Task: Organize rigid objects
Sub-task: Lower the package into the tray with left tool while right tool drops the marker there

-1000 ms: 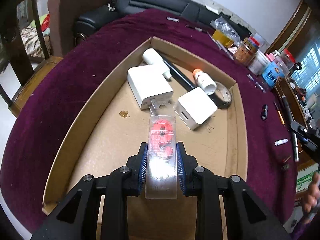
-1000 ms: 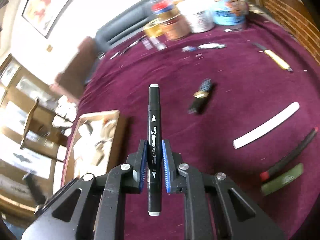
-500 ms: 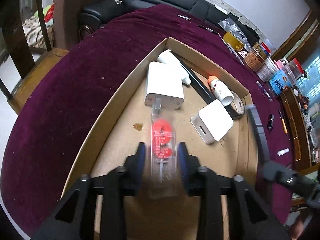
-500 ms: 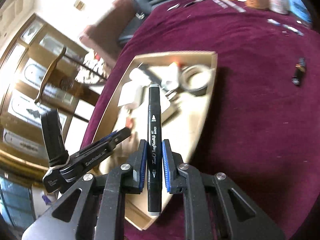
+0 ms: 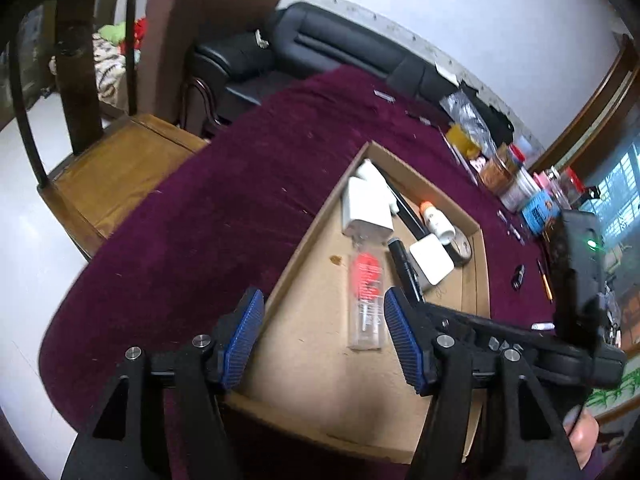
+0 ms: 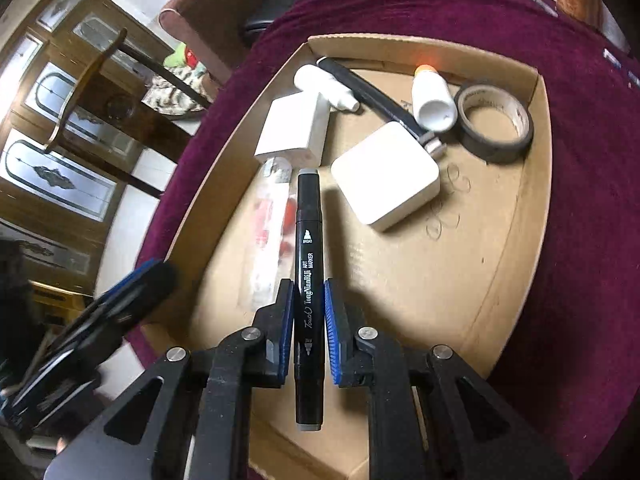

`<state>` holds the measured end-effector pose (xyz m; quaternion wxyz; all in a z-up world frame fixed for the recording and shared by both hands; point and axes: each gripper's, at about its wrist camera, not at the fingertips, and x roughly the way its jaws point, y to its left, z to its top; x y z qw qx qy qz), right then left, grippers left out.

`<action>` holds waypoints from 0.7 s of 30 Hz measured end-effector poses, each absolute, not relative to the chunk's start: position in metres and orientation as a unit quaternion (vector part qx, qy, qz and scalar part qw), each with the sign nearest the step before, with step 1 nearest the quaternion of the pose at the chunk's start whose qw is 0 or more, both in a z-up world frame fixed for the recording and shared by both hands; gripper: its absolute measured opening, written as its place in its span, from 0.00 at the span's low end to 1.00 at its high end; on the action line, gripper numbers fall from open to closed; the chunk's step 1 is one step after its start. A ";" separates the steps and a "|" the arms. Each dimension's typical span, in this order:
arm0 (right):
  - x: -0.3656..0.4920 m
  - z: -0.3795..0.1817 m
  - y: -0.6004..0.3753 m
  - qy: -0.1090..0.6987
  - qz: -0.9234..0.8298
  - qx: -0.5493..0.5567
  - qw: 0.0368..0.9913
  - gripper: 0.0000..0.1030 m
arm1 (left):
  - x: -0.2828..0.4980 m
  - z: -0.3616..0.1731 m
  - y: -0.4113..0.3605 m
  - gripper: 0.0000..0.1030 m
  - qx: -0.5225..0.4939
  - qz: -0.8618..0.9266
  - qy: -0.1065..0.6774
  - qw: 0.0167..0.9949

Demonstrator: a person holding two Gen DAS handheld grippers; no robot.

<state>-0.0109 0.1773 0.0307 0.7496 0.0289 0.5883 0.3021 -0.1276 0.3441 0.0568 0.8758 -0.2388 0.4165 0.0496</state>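
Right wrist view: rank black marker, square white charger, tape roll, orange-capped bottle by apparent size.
1. black marker, longest, but nearest the camera in the right gripper, so inflated.
2. square white charger.
3. tape roll, looks close to the charger; unsure.
4. orange-capped bottle, smallest.

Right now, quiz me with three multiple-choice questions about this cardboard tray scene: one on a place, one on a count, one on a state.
1. Where does the clear plastic case with red contents lie?
A. on the shallow cardboard tray floor
B. on the maroon cloth
C. in the left gripper

2. How many white square chargers are in the tray?
A. one
B. two
C. four

3. What is the right gripper doing?
A. open, empty
B. clamping the black art marker
C. gripping tape

Answers: 1 A, it rests flat between the parted blue pads, untouched. 2 B, two white blocks show. 3 B, both pads press the marker's barrel.
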 end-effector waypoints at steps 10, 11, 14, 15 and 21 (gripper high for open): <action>-0.006 0.026 0.186 0.588 0.280 0.023 0.759 0.13 | -0.133 0.054 0.351 0.57 -0.240 0.061 0.410 0.878; -0.008 0.027 0.183 0.588 0.280 0.025 0.758 0.13 | -0.133 0.054 0.350 0.57 -0.241 0.061 0.410 0.878; -0.007 0.025 0.183 0.593 0.284 0.041 0.752 0.15 | -0.136 0.054 0.349 0.57 -0.240 0.061 0.411 0.877; -0.007 0.025 0.181 0.595 0.285 0.044 0.750 0.17 | -0.136 0.054 0.348 0.57 -0.238 0.061 0.412 0.877; -0.018 0.047 0.159 0.562 0.300 0.049 0.769 0.29 | -0.139 0.062 0.337 0.62 -0.210 0.077 0.412 0.883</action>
